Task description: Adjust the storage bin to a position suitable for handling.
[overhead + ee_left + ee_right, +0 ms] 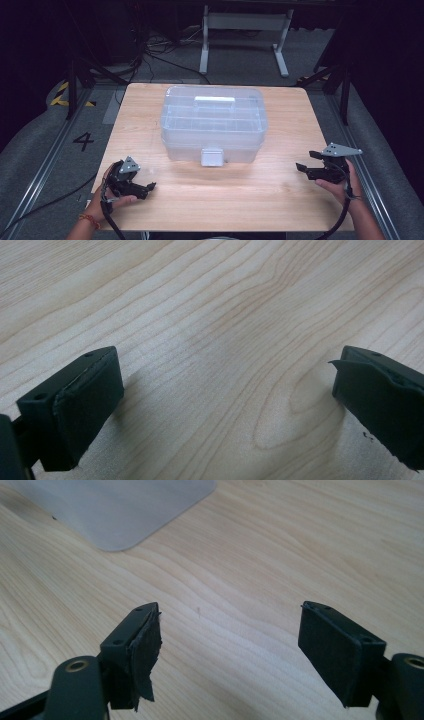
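**Two open grippers are held wide of a latched plastic box**

At the near left corner of the pale wooden table (150,210), the left gripper (150,188) is kept low over the boards, its tips turned inward toward the middle. Its jaws are seen spread well apart in the left gripper view, with nothing but bare, wavy wood grain (225,340) between the matte black, block-shaped pads (85,405); the placement is judged a waiting one, clear of the work.

In the centre of the table, well apart from both tools, a translucent storage box (214,124) is set with rounded corners, a frosted lid, a white carrying handle (215,99) on top and a pale front latch (212,156) facing the person. The latch is shown folded down, so the lid is judged shut, and the front clasp is read as the likely first thing to be worked.

At the right edge, the right gripper (306,167) is held above the table, pointed inward toward the box. Its jaws are parted too, nothing being gripped; a frayed, peeling pad (145,655) is shown on one, and a rounded corner of the frosted box (120,510) lies beyond.
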`<action>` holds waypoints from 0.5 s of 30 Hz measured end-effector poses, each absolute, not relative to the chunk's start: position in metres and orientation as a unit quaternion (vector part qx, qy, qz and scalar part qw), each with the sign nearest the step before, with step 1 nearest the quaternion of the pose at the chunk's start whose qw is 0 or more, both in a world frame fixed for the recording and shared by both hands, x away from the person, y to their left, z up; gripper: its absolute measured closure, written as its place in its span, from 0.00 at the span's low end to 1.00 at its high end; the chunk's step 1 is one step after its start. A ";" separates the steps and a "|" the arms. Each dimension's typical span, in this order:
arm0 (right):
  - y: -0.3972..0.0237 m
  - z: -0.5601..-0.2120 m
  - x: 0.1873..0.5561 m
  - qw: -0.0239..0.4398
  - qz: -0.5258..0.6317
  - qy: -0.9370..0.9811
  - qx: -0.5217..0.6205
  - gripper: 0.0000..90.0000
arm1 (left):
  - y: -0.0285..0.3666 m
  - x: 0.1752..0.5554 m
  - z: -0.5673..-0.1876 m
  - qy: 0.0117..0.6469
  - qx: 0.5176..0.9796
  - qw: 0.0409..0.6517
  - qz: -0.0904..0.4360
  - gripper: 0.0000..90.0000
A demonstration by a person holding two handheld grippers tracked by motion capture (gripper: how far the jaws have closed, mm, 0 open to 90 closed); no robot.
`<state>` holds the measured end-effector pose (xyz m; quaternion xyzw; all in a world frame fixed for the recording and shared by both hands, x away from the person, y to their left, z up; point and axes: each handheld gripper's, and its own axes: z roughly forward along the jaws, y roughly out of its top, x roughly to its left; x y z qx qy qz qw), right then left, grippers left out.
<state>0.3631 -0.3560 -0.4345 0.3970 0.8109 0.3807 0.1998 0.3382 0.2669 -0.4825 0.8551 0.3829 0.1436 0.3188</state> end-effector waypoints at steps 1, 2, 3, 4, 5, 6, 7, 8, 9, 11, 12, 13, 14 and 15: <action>-0.355 -0.432 0.364 0.203 0.383 0.811 0.394 0.29 | 0.267 0.338 -0.482 0.381 0.856 0.318 0.145 0.01; -0.354 -0.429 0.364 0.204 0.386 0.810 0.391 0.29 | 0.267 0.338 -0.483 0.383 0.855 0.319 0.143 0.01; -0.352 -0.426 0.364 0.207 0.388 0.809 0.390 0.29 | 0.267 0.338 -0.482 0.382 0.855 0.319 0.144 0.01; -0.351 -0.423 0.365 0.208 0.390 0.809 0.387 0.29 | 0.267 0.338 -0.483 0.383 0.855 0.319 0.143 0.01; -0.351 -0.422 0.365 0.208 0.394 0.808 0.385 0.29 | 0.267 0.338 -0.482 0.382 0.855 0.319 0.144 0.01; -0.350 -0.419 0.366 0.209 0.396 0.808 0.383 0.29 | 0.267 0.338 -0.482 0.382 0.855 0.319 0.144 0.01; -0.348 -0.417 0.366 0.212 0.398 0.808 0.380 0.29 | 0.267 0.338 -0.482 0.382 0.855 0.319 0.144 0.01; -0.347 -0.413 0.366 0.214 0.400 0.808 0.376 0.29 | 0.267 0.338 -0.482 0.381 0.856 0.318 0.145 0.01; -0.345 -0.411 0.367 0.216 0.403 0.807 0.374 0.29 | 0.267 0.338 -0.482 0.382 0.855 0.319 0.144 0.01; -0.343 -0.408 0.367 0.215 0.406 0.808 0.369 0.30 | 0.267 0.338 -0.483 0.383 0.855 0.319 0.143 0.01; -0.342 -0.407 0.367 0.216 0.406 0.809 0.366 0.30 | 0.267 0.338 -0.482 0.382 0.855 0.319 0.144 0.01; -0.340 -0.406 0.367 0.216 0.405 0.811 0.364 0.30 | 0.267 0.338 -0.482 0.381 0.856 0.318 0.145 0.01; -0.339 -0.405 0.367 0.218 0.404 0.812 0.361 0.30 | 0.267 0.338 -0.483 0.383 0.855 0.320 0.143 0.01; -0.338 -0.404 0.368 0.219 0.403 0.812 0.360 0.30 | 0.267 0.338 -0.483 0.383 0.855 0.319 0.143 0.01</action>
